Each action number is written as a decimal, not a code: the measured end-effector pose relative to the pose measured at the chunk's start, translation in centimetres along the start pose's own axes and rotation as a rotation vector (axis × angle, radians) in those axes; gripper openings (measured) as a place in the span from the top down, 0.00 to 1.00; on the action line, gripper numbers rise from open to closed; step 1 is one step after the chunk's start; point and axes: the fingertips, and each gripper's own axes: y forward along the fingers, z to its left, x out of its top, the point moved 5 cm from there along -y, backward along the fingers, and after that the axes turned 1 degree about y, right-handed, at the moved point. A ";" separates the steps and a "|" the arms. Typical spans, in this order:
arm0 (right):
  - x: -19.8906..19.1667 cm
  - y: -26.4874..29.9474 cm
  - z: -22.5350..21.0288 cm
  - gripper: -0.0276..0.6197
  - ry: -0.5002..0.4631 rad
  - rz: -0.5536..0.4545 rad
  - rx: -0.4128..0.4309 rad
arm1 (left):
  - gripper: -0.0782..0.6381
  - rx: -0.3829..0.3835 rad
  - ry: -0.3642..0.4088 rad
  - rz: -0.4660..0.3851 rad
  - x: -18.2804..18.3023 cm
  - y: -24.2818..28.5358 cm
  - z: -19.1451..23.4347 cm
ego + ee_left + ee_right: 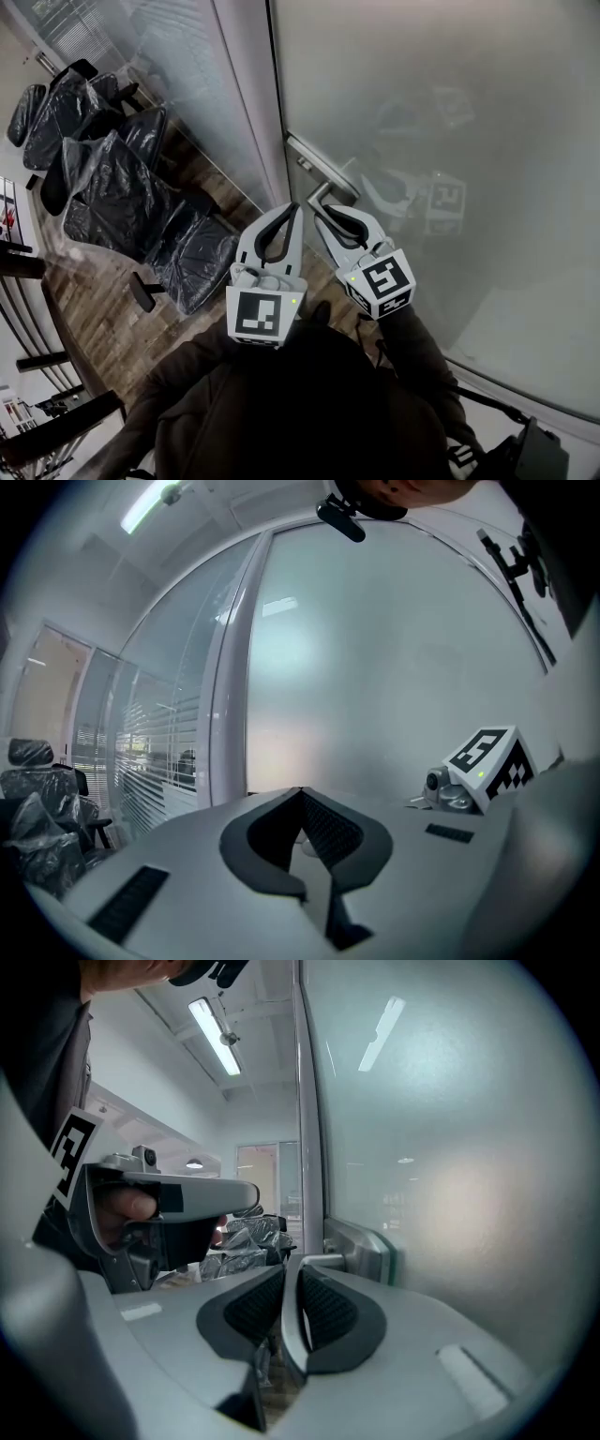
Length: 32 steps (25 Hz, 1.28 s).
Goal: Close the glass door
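We stand close against the frosted glass door [441,112], which fills the right side of the head view. Its free edge runs down beside a pale upright post [248,94]; we cannot tell whether edge and post touch. The door handle [328,192], a silver lever on a long plate [319,157], sits at that edge. Our right tongs [320,208] are drawn narrow on the lever. In the right gripper view its bar lies between the two dark pads [328,1309] and leads back to the plate on the glass just to the right. Our left tongs [293,207] are pressed together with nothing in them, their tips meeting in a point. They hang in the air just beside the right ones, aimed toward the foot of the post. The two marker cubes sit near each other but apart.

Left of the post, a clear glass partition [187,84] runs away from us, with slatted blinds showing through it in the left gripper view. Several chairs [112,187] wrapped in dark plastic film crowd that side, the nearest just left of the left tongs in the head view. A strip of bare wooden floor [103,328] shows between the chairs and our dark sleeves [281,412]. On the right, the door glass is flat and unbroken beyond the handle
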 end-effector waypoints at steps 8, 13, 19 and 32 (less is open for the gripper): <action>-0.1 0.0 0.3 0.86 -0.003 -0.004 0.000 | 0.90 0.011 0.005 -0.005 0.2 -0.2 -0.1; 0.0 0.1 0.4 0.86 -0.017 0.000 -0.004 | 0.90 0.017 0.011 -0.023 0.6 -0.1 0.1; 2.2 -1.1 0.6 0.86 -0.057 -0.075 -0.004 | 0.90 0.017 0.011 -0.033 1.0 0.3 -0.1; 6.8 -5.7 -0.3 0.95 0.036 -0.279 -0.090 | 0.90 -0.003 0.019 -0.031 1.0 0.9 -1.3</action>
